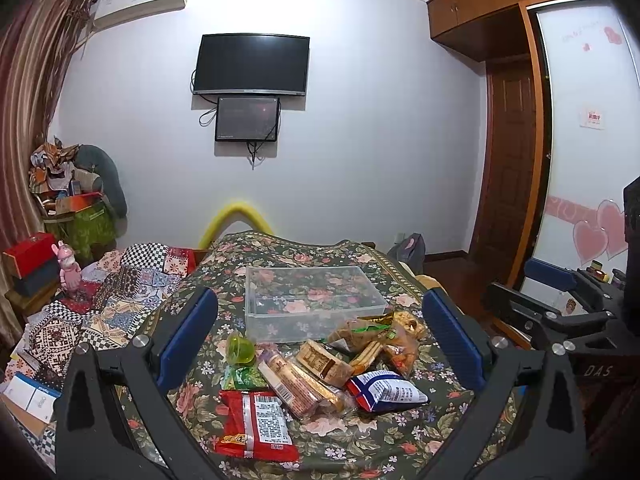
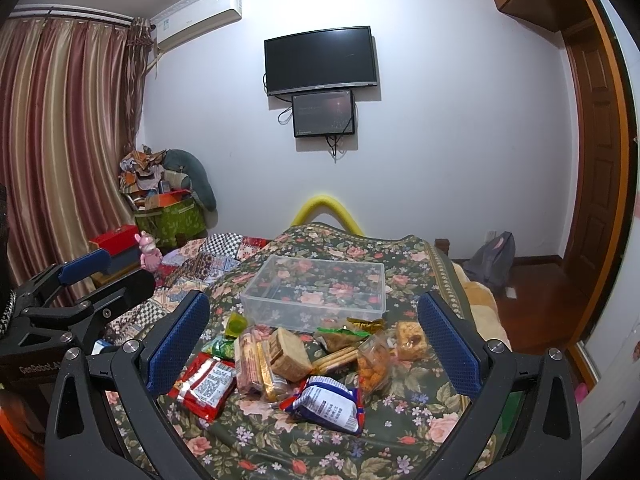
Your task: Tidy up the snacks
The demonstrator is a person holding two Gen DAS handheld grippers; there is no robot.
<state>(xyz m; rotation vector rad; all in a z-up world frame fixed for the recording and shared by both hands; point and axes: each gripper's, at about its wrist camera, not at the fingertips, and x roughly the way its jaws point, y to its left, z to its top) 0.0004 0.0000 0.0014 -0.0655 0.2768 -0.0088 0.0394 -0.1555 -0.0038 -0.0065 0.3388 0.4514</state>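
A clear plastic bin [image 1: 316,304] [image 2: 316,290] stands empty on the floral bedspread [image 1: 280,436] [image 2: 304,448]. In front of it lies a pile of snacks: a red packet [image 1: 256,424] [image 2: 204,384], a blue-and-white packet [image 1: 386,392] [image 2: 328,404], long biscuit sleeves [image 1: 296,384] [image 2: 256,364], a square cracker pack [image 1: 324,362] [image 2: 290,354], a green jelly cup [image 1: 240,348] [image 2: 236,325] and orange snack bags [image 1: 400,344] [image 2: 372,364]. My left gripper [image 1: 320,336] hangs open over the pile, holding nothing. My right gripper [image 2: 316,340] is open too, above the same pile.
The right gripper [image 1: 560,304] shows at the right edge of the left wrist view, the left gripper [image 2: 72,292] at the left of the right wrist view. A patchwork quilt [image 1: 120,292] covers the bed's left side. Boxes and a pink toy [image 1: 68,272] stand beyond it.
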